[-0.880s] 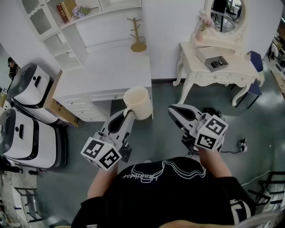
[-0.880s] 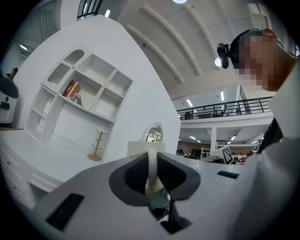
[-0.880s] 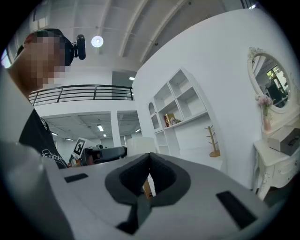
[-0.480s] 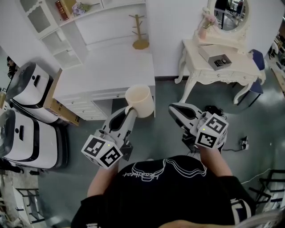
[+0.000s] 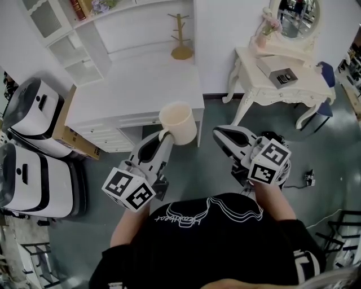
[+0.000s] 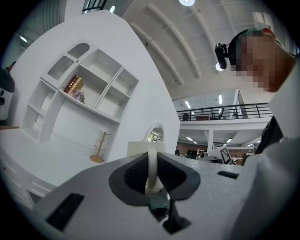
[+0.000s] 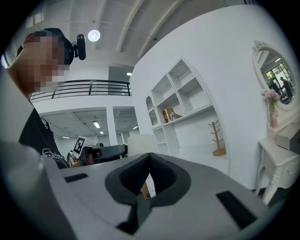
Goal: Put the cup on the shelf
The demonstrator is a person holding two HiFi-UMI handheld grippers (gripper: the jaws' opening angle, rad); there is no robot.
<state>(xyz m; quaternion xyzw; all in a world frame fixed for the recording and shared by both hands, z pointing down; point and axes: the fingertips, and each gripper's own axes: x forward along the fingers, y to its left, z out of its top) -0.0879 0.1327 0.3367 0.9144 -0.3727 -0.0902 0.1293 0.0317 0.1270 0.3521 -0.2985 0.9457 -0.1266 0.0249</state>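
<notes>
The cream cup (image 5: pixel 178 121) is held in the air by the left gripper (image 5: pixel 164 136), whose jaws are closed narrowly on the cup's handle (image 6: pixel 151 169). In the left gripper view the handle is seen pinched upright between the dark pads (image 6: pixel 135 174), with the cup body rising just beyond the tips. The cup is carried mouth up and is seen just before the near right corner of the white counter (image 5: pixel 130 93), resting on nothing but the gripper. The shelf unit (image 5: pixel 73 48) is set along the back and left of that counter, well apart from the cup (books (image 5: pixel 75 8) and a small bunch of flowers can be made out on one upper shelf). A wooden mug tree (image 5: pixel 181 38) is stood at the far edge of the counter, against the wall. The right gripper (image 5: pixel 216 132) is held level beside the left one, apart from the cup, and its jaws are brought together with nothing gripped between them, as is shown in the right gripper view. A pale dressing table (image 5: pixel 282 86) is placed to the right, with an oval mirror (image 5: pixel 297 14) mounted on it
</notes>
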